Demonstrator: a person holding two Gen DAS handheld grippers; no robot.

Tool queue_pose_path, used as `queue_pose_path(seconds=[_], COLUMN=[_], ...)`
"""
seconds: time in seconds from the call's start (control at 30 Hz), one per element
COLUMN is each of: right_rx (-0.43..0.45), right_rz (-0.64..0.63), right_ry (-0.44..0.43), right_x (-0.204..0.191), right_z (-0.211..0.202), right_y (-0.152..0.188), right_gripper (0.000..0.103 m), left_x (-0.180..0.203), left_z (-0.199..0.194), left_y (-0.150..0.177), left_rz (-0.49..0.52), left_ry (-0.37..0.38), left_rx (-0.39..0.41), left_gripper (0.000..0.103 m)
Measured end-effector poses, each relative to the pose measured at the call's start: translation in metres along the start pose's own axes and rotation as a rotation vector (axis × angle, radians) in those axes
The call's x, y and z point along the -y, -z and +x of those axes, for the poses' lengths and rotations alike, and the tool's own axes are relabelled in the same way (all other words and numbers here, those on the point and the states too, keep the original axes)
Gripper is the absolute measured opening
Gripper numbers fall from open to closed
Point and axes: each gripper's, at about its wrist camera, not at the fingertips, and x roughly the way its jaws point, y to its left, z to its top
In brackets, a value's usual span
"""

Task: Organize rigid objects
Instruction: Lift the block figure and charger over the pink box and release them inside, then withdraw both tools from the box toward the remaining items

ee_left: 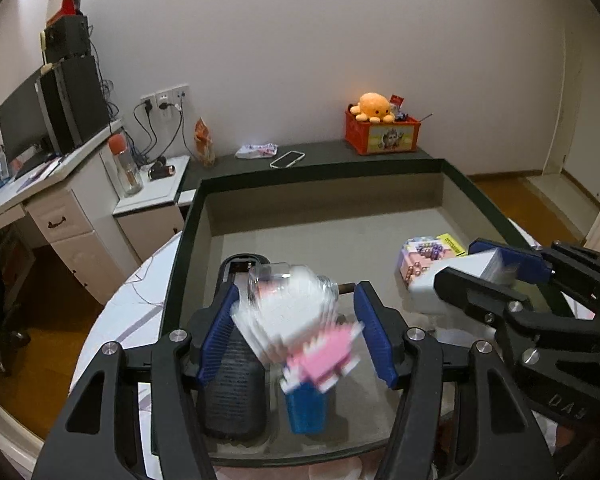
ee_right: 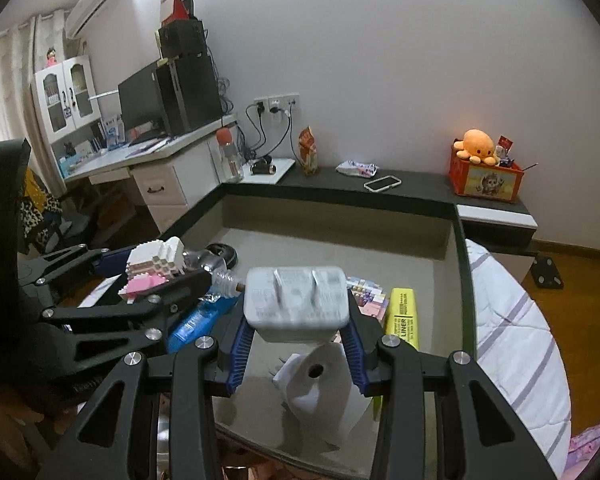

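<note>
A white and pink brick-built figure (ee_left: 296, 320) sits blurred between the blue pads of my left gripper (ee_left: 296, 300), whose jaws stand apart with a slight gap on the right side. The right wrist view shows the same figure (ee_right: 152, 268) in that gripper (ee_right: 152, 272). My right gripper (ee_right: 298, 316) is shut on a white plug adapter (ee_right: 296, 300) with two prongs facing up. Both hover over a large grey bin (ee_left: 320, 172). Under them lie a black ribbed device (ee_left: 232, 380), a blue item (ee_left: 306, 408), a clear bottle (ee_left: 268, 276) and a paper roll (ee_right: 320, 384).
A pastel block set (ee_left: 420, 256) and a yellow highlighter (ee_right: 402, 320) lie at the bin's right side. On the dark ledge behind are a phone (ee_left: 287, 159) and an orange crate (ee_left: 380, 136) with a plush octopus. A white desk (ee_left: 60, 184) stands left, a striped bedcover (ee_right: 512, 320) right.
</note>
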Motion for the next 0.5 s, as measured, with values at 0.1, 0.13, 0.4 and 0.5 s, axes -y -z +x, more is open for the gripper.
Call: queue_pose_path(seconds=[0.1, 0.13, 0.4, 0.5], right_rx=[0.001, 0.009, 0.118, 0.176], right_rz=[0.001, 0.003, 0.022, 0.003], right_ry=[-0.004, -0.005, 0.05, 0.104], right_x=[0.0, 0.0, -0.004, -0.014], right_z=[0.003, 0.002, -0.035, -0.058], right_y=[0.0, 0.0, -0.006, -0.009], right_gripper=[0.042, 0.042, 0.081, 0.086], left_x=[-0.001, -0.002, -0.013, -0.017], left_z=[0.001, 0.001, -0.034, -0.058], left_y=[0.001, 0.001, -0.001, 0.002], left_rz=[-0.001, -0.008, -0.043, -0.062], left_ry=[-0.03, -0.042, -0.082, -0.091], left_rx=[0.004, 0.005, 0.1, 0.154], left_gripper=[0.077, 0.084, 0.103, 0.103])
